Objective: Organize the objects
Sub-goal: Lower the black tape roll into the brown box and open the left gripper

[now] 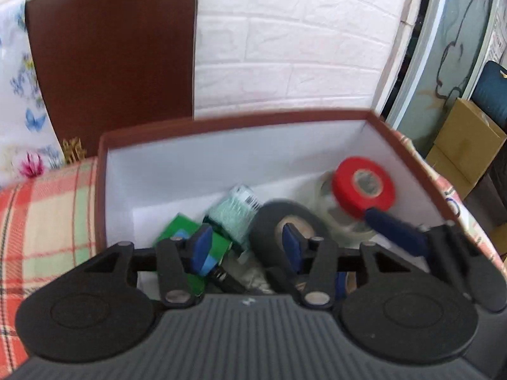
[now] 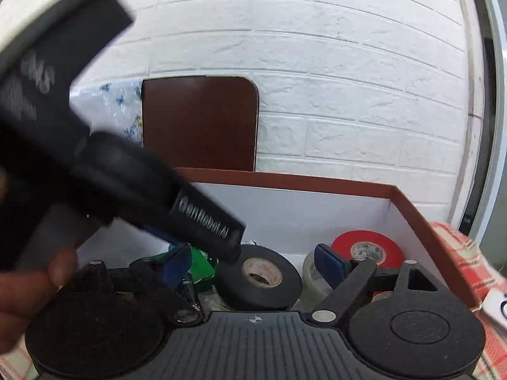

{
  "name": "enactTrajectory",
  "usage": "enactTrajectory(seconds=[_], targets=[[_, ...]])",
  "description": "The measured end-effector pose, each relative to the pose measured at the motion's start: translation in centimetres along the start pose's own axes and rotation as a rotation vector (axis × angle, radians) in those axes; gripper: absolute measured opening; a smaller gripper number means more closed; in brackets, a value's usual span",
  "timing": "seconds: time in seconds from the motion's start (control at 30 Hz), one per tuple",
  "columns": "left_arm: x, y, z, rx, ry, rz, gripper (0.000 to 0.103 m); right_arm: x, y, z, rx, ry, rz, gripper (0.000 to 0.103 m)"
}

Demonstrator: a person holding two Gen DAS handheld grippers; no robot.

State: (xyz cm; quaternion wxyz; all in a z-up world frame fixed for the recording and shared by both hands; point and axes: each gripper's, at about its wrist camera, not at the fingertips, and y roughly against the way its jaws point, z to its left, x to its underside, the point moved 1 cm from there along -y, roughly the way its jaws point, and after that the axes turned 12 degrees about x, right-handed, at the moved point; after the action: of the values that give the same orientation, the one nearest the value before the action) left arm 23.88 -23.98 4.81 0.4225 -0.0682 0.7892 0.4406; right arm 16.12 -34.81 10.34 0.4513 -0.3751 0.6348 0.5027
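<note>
A brown-rimmed box (image 1: 221, 120) with white walls (image 2: 317, 212) holds a black tape roll (image 1: 269, 221) (image 2: 234, 288), a red tape roll (image 1: 345, 190) (image 2: 389, 253), a clear tape roll (image 2: 312, 272), a green packet (image 1: 177, 228) (image 2: 198, 259) and a mint-green wrapped item (image 1: 234, 212). My left gripper (image 1: 247, 243) is open and empty just above the black roll and green packet. My right gripper (image 2: 253, 267) is open and empty over the black roll. The left gripper's body (image 2: 126, 171) crosses the right wrist view, and a blue finger of the right gripper (image 1: 393, 228) shows beside the red roll.
The box stands on a red-and-green checked cloth (image 1: 47, 215). A dark brown board (image 1: 114, 63) leans on a white brick wall (image 1: 285, 47) behind it. Cardboard boxes (image 1: 459, 148) stand at the far right. A battery (image 2: 190, 294) lies by the green packet.
</note>
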Motion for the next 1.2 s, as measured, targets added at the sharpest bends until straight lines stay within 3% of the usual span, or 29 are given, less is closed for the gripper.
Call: enactTrajectory(seconds=[0.13,0.33,0.6,0.73,0.93,1.2], targets=[[0.6,0.0,0.0,-0.001,0.01,-0.011,0.054,0.2,-0.1,-0.2,-0.008,-0.032,0.013,0.083],[0.0,2.7,-2.4,-0.039,-0.059,-0.049,0.053,-0.8,2.7,-0.8,0.02,0.009,-0.037,0.082],[1.5,9.0,-5.1,-0.1,-0.114,-0.101,0.059,0.3,8.5,-3.3,0.108,-0.124,-0.024,0.084],[3.3,11.0,-5.6,-0.13,-0.108,-0.093,0.062,0.9,10.2,-4.7,0.146,-0.207,0.051,0.089],[6.8,13.6,-5.9,-0.173,-0.097,-0.081,0.084,1.8,13.3,-5.8,0.077,-0.325,0.152,0.099],[10.8,16.9,-6.3,-0.221,-0.095,-0.082,0.103,3.0,17.4,-4.5,0.054,-0.332,0.171,0.102]])
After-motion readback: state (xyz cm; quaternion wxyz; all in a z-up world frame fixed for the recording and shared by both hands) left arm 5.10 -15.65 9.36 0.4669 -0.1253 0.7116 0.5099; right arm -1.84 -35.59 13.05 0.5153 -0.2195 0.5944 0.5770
